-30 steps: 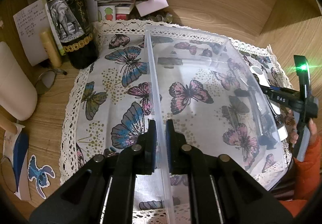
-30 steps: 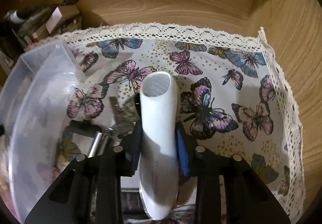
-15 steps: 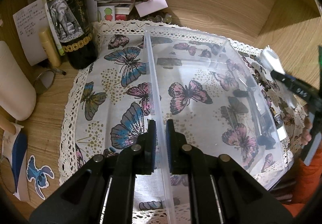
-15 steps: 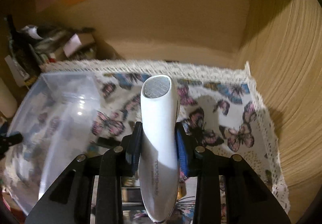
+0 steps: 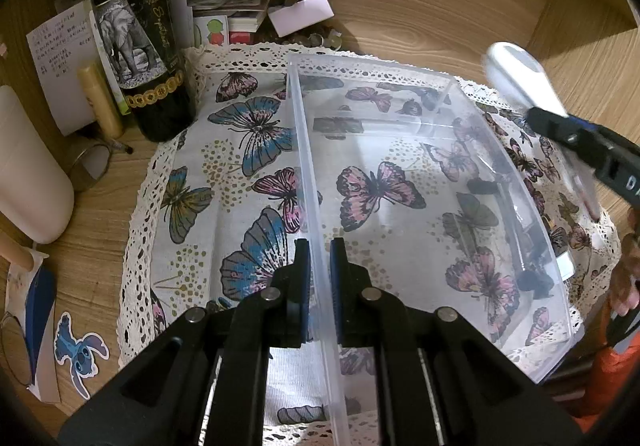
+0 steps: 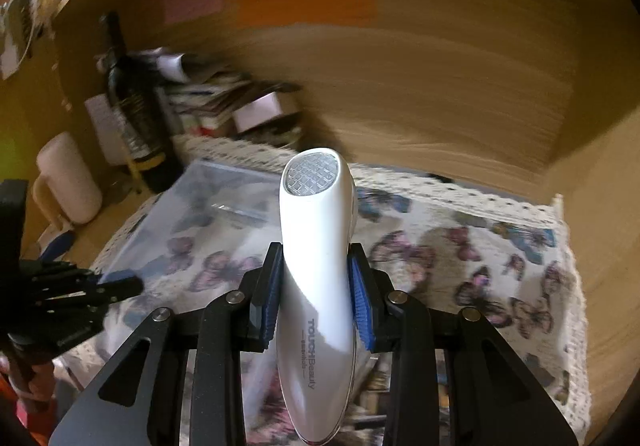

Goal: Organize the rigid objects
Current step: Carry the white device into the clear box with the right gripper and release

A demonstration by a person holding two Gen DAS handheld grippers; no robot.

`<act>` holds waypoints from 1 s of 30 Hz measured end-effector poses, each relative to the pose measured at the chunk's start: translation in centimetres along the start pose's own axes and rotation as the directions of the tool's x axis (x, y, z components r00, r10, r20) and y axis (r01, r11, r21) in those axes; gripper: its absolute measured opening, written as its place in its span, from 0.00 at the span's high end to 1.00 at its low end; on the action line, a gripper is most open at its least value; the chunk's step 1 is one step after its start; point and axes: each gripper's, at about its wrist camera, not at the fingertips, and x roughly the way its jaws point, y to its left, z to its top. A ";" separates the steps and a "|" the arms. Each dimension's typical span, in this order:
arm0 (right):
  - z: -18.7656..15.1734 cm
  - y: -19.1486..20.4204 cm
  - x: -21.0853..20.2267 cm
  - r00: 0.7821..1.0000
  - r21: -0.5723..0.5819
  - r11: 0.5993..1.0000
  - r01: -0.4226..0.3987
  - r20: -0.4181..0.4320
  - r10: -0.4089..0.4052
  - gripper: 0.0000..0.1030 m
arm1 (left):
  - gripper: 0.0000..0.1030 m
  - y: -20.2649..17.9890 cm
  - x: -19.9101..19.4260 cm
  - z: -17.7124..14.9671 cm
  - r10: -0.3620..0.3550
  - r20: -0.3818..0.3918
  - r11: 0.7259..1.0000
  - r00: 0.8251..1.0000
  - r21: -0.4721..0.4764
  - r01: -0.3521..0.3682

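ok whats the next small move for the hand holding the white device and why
Probably carry it leftward over the clear bin and lower it in. The right gripper is shut on the white device, held above the butterfly cloth, while the left gripper clamps the bin's wall, steadying it.

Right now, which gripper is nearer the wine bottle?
Left. The left gripper clamps the bin wall beside the bottle; the right gripper is across the bin.
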 end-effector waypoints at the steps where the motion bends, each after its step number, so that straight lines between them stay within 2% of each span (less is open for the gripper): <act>1: 0.1 0.6 0.5 1.000 -0.010 1.000 -0.013 -0.013 0.012 0.72 | 0.90 0.0 0.0 0.0 -0.001 0.001 1.000 1.000 0.000 0.001; 9: 0.1 3.8 4.0 0.988 -0.061 0.994 -0.094 -0.125 0.086 0.72 | 0.90 0.1 -0.1 -0.1 -0.007 0.008 1.000 1.000 0.000 0.007; 17: -0.6 4.7 6.9 0.963 -0.091 0.985 -0.147 -0.241 0.121 0.71 | 0.90 0.0 -0.1 -0.1 -0.001 0.018 1.000 1.000 0.013 0.000; 21: -0.6 5.0 7.1 0.963 -0.114 0.984 -0.136 -0.248 0.104 0.71 | 0.90 0.0 0.0 -0.1 -0.002 0.016 1.000 1.000 0.010 0.002; 30: 0.4 4.0 4.6 0.986 -0.122 0.987 -0.103 -0.142 0.085 0.71 | 0.90 0.1 0.2 0.0 -0.004 0.009 1.000 1.000 0.006 0.004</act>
